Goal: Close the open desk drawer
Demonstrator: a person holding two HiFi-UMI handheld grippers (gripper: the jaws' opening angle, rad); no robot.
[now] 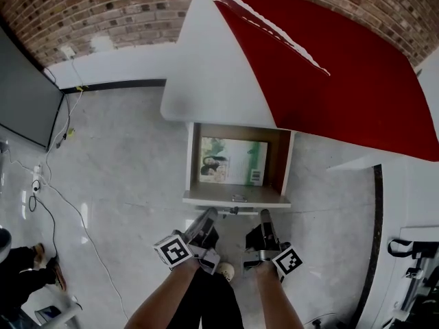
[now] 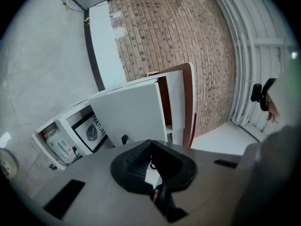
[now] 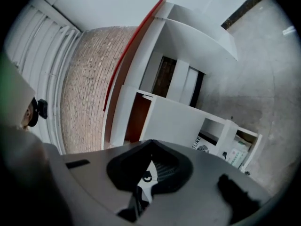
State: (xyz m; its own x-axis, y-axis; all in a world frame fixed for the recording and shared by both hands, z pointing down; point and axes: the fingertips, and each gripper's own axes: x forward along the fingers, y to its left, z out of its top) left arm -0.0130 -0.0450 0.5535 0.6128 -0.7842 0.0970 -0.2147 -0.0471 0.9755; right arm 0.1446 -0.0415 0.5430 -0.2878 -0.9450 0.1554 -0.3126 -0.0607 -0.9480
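The white drawer (image 1: 236, 199) stands pulled out from under the red and white desk (image 1: 329, 74), with a printed magazine (image 1: 233, 161) lying inside. Its small handle (image 1: 239, 198) sits mid-front. My left gripper (image 1: 210, 214) is just before the front panel, left of the handle, jaws together and empty. My right gripper (image 1: 265, 215) is level with it, right of the handle, also shut on nothing. In the left gripper view the drawer front (image 2: 129, 112) fills the middle beyond the closed left gripper (image 2: 150, 144). The right gripper (image 3: 151, 142) faces the same drawer front (image 3: 174, 121).
Open shelves under the drawer hold a "NATURE" picture (image 2: 94, 131) and a box (image 2: 59, 145). A dark screen (image 1: 24, 101) and cables (image 1: 48, 190) lie left on the pale floor. A seated person's shoes (image 1: 27, 262) are lower left. White equipment (image 1: 411, 266) stands right, a brick wall (image 1: 103, 5) behind.
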